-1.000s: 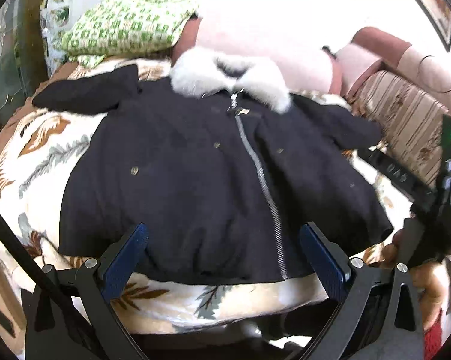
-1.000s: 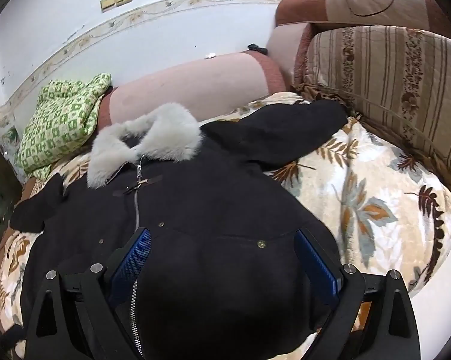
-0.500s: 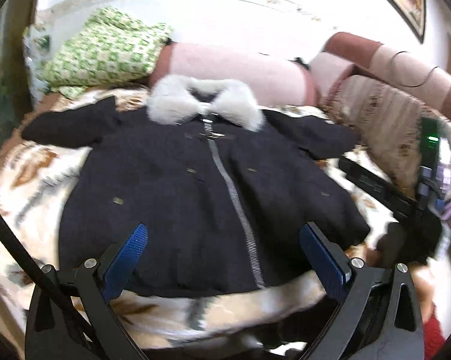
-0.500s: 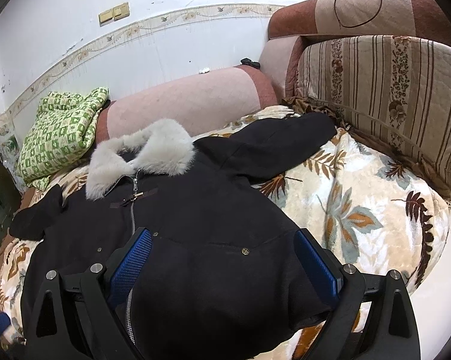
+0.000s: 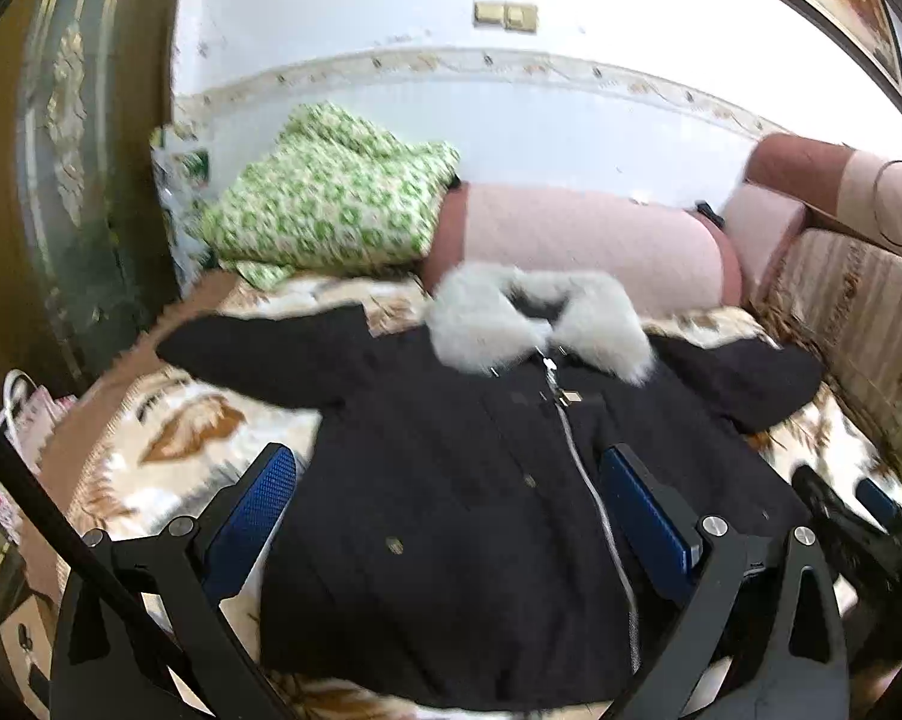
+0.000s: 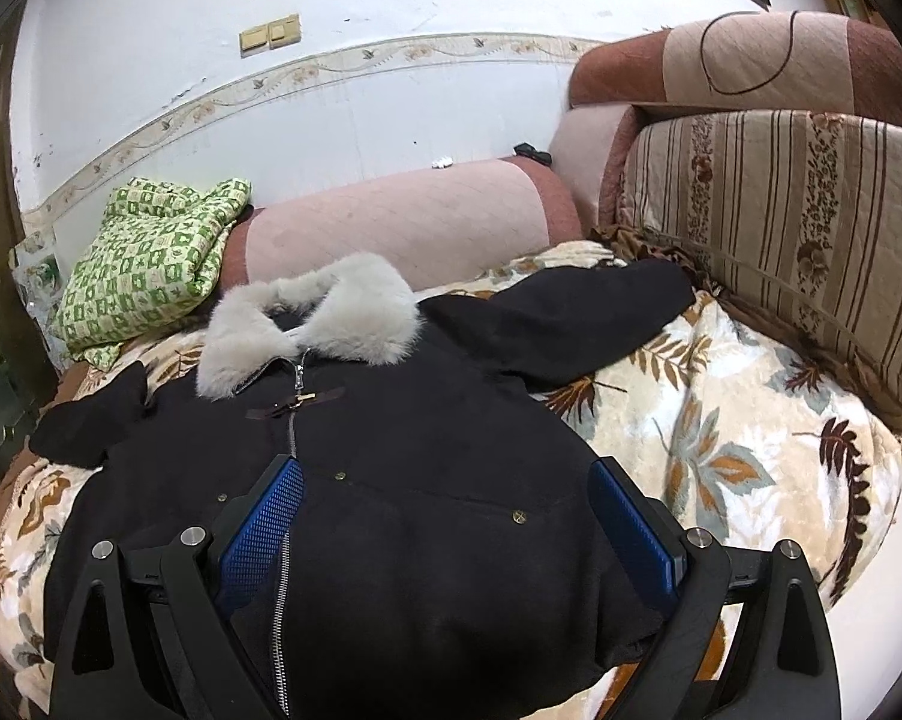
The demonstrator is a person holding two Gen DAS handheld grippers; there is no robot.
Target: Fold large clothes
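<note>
Both grippers, left [image 5: 451, 516] and right [image 6: 445, 522], hang spread above the coat [image 6: 391, 480] (zipped, sleeves out).

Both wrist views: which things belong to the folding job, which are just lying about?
Job:
black coat with fur collar, spread flat on the leaf-print blanket
left gripper, open
right gripper, open

Lying about:
green checked bedding
pink bolster
striped cushion
</note>
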